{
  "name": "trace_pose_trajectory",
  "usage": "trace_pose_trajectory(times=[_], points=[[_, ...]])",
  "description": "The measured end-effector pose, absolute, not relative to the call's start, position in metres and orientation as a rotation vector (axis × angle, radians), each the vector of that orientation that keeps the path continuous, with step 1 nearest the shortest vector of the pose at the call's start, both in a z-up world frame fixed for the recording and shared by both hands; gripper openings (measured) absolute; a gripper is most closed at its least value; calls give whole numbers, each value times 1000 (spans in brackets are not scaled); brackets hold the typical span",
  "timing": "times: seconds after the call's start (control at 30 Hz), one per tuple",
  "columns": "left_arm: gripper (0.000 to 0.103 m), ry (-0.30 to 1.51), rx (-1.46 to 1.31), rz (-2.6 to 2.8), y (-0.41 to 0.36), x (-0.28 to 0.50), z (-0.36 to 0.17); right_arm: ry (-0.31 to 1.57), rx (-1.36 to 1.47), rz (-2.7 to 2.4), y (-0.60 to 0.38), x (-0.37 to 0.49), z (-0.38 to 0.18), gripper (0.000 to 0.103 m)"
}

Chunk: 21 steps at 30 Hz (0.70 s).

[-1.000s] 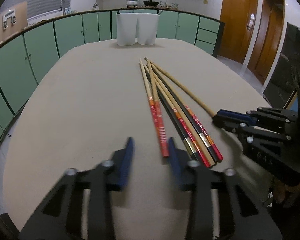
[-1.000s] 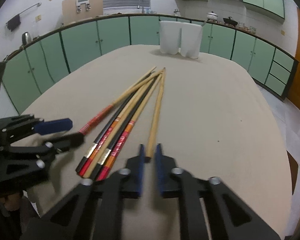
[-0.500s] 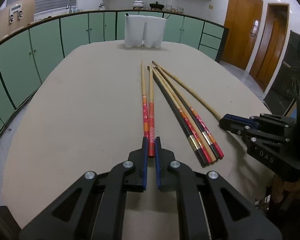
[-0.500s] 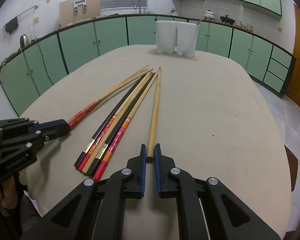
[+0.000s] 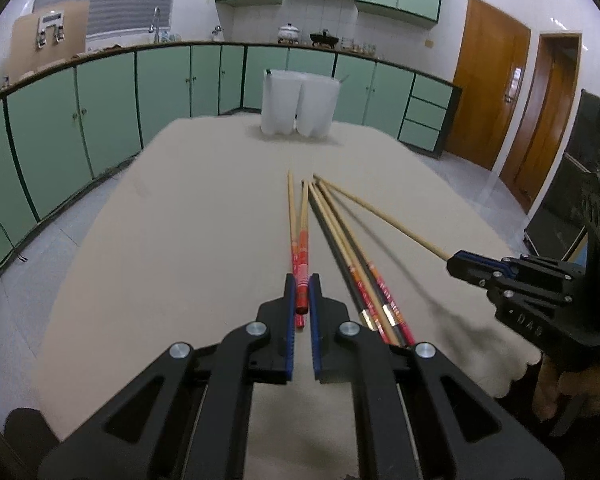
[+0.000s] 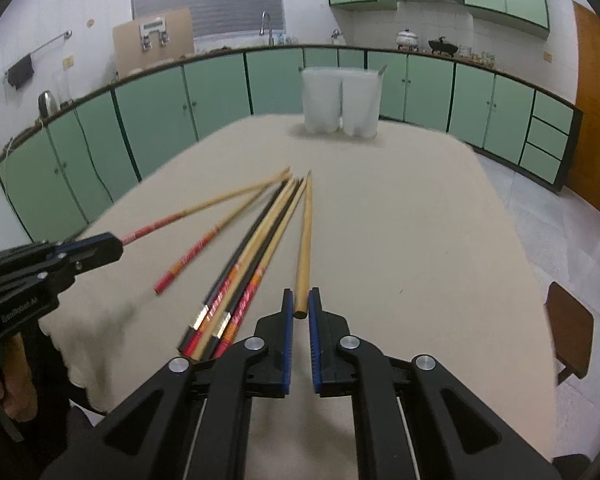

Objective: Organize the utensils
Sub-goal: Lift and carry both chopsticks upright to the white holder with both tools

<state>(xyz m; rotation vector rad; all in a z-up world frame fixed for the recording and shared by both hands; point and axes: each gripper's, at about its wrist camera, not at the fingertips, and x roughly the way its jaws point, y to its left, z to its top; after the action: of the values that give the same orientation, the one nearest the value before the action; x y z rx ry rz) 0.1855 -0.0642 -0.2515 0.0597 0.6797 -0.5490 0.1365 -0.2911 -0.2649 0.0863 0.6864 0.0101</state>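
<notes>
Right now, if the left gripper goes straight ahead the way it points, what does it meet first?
Probably the white holder at the table's far end; the left gripper already grips a red-handled chopstick, pointing roughly there. Depth is unclear.

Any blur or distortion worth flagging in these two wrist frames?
Left wrist view: fisheye bends the cabinets; the chopsticks on the table are motion-smeared, while the left gripper is sharp. Right wrist view: same curvature; the red-ended chopstick and holder look soft.
</notes>
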Motion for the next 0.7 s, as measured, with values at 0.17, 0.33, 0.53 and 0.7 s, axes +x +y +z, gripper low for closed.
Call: trace_pose_trajectory(times=[0.17,0.33,0.53,0.7], points=[[5,621,54,-546,-59,180,-217,647,109,-6,-304,129,-227,7],[4,605,53,-563,-58,190,-179,638,120,-10,-318,134,-183,7],[4,548,64,-574,-58,190,-158,601,82,8,-323,140,-142,7],[7,605,57,-589,-58,174,-206,614,123,1,-325,134,-160,7]])
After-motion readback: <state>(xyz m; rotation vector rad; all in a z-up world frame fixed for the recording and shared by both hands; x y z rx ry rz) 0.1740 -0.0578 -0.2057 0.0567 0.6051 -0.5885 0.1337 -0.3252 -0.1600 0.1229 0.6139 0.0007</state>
